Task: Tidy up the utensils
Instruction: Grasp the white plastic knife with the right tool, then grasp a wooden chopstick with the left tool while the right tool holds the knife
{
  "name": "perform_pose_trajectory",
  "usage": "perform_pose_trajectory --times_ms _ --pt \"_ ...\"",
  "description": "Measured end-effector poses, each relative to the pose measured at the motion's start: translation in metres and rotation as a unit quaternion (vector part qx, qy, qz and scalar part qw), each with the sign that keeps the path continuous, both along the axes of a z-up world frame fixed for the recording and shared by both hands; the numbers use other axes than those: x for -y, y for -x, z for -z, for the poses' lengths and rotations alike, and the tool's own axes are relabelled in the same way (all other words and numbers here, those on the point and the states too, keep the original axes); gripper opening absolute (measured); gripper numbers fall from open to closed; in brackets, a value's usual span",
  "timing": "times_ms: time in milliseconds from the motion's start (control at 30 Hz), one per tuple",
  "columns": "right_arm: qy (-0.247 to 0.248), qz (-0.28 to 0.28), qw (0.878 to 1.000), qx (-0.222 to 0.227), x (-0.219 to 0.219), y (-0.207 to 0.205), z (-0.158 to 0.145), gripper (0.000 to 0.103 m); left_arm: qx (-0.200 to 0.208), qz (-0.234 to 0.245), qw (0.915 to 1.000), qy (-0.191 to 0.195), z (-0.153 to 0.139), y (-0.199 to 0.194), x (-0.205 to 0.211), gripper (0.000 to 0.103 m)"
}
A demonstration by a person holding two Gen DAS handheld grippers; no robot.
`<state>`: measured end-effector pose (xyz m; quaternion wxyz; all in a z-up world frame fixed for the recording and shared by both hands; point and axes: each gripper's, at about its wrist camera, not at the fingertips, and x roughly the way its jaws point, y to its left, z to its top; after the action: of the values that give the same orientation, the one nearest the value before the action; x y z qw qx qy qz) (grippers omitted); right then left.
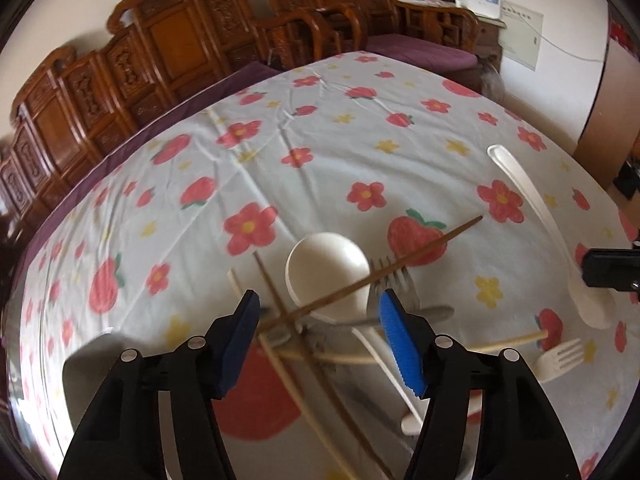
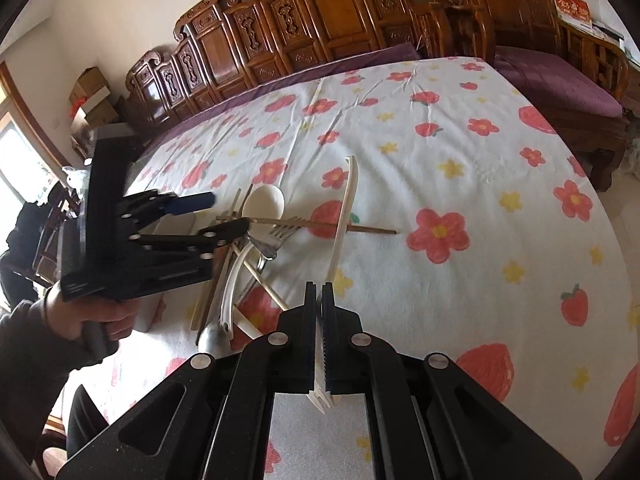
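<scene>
A pile of utensils lies on the floral tablecloth (image 1: pixel 320 152): a white soup spoon (image 1: pixel 326 268), a metal fork (image 1: pixel 394 280), brown chopsticks (image 1: pixel 376 276) and pale chopsticks (image 1: pixel 512 342). My left gripper (image 1: pixel 320 308) is open, its blue pads on either side of the pile just above it; it also shows in the right wrist view (image 2: pixel 224 214). My right gripper (image 2: pixel 319 292) is shut on a white plastic fork (image 2: pixel 344 216), its handle pointing away and its tines (image 2: pixel 322 398) behind the pads. In the left wrist view that white fork (image 1: pixel 532 208) reaches the right gripper's black body (image 1: pixel 612 268). Another white fork (image 1: pixel 558 358) lies at the right.
Carved wooden chairs (image 2: pixel 304 28) and a purple-cushioned bench (image 2: pixel 560 80) line the table's far side. A white container (image 1: pixel 86 364) sits at the near left edge beside my left gripper. Cardboard boxes (image 2: pixel 90 92) stand by the left wall.
</scene>
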<state>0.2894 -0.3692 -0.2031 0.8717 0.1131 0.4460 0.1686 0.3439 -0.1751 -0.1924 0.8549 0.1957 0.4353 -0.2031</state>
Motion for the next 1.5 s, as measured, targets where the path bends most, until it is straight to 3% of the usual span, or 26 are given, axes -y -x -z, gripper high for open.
perform_pose_trajectory --times_ms 200,367,833,967,1067,1233,1500 --pt "-0.003 0.001 1.000 -0.001 0.001 -0.001 -0.001 0.004 -0.024 0.036 0.9988 -0.022 0.016 -0.016 0.019 0.051" --pt "-0.003 0.003 1.000 -0.005 0.004 -0.002 0.000 0.004 -0.067 0.031 0.9972 0.014 0.017 -0.028 0.012 0.041" --pt "0.001 0.000 1.000 -0.004 0.002 -0.002 -0.001 0.004 -0.110 0.043 0.9928 0.018 0.016 -0.022 0.009 0.027" --pt "0.000 0.000 1.000 -0.004 0.002 -0.002 -0.002 0.004 -0.125 0.045 0.9906 0.030 0.015 -0.022 0.011 0.012" --pt "0.002 -0.001 1.000 -0.005 0.002 -0.002 -0.002 0.004 -0.129 0.046 0.9901 0.027 0.015 -0.021 0.015 0.005" --pt "0.003 -0.002 1.000 -0.004 0.001 -0.003 -0.002 0.004 -0.127 0.038 0.9907 0.032 0.013 -0.015 0.014 0.004" --pt "0.004 -0.013 1.000 0.009 -0.008 0.002 -0.011 0.004 -0.086 -0.004 0.9948 0.054 -0.011 0.005 0.000 0.004"
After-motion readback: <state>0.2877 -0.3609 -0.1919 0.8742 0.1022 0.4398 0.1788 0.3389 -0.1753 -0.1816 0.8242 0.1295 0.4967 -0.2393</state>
